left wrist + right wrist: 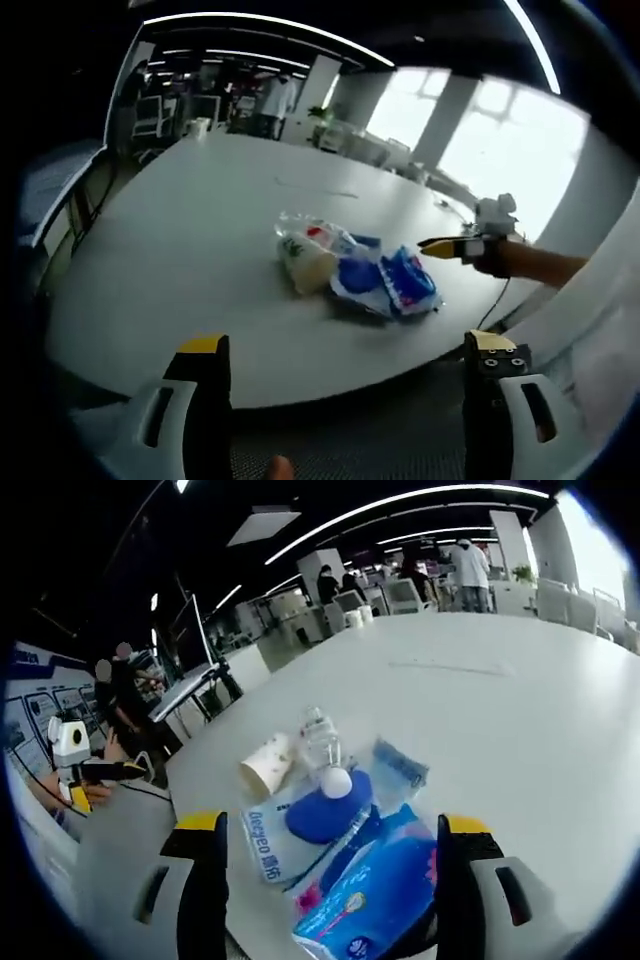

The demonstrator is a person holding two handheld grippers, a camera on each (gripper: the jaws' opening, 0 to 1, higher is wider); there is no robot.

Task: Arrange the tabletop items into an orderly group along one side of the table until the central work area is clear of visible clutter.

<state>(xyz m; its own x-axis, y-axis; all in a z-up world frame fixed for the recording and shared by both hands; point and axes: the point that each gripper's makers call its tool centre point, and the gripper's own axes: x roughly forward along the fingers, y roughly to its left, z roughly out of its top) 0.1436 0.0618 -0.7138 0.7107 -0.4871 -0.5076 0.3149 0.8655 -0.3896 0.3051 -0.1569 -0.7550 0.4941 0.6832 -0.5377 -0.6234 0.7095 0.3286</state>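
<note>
Right tongs (328,865): spread, blue packet (372,890) lying between them.
Left tongs (350,370): spread, clutter well ahead on bench (180,240).
Handling: packets likely light, soft, slippery; pinch an edge.
Paper cup (267,764): crushable, beyond packets.

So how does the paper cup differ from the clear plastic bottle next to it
The paper cup is opaque and cream-coloured, while the clear plastic bottle is see-through. The cup lies on its side with its open mouth facing the right gripper view; the bottle looks upright or slightly tilted. The cup sits at the pile's edge; the bottle sits just behind the blue packets. Both rest on the white table, in the same cluster.
</note>
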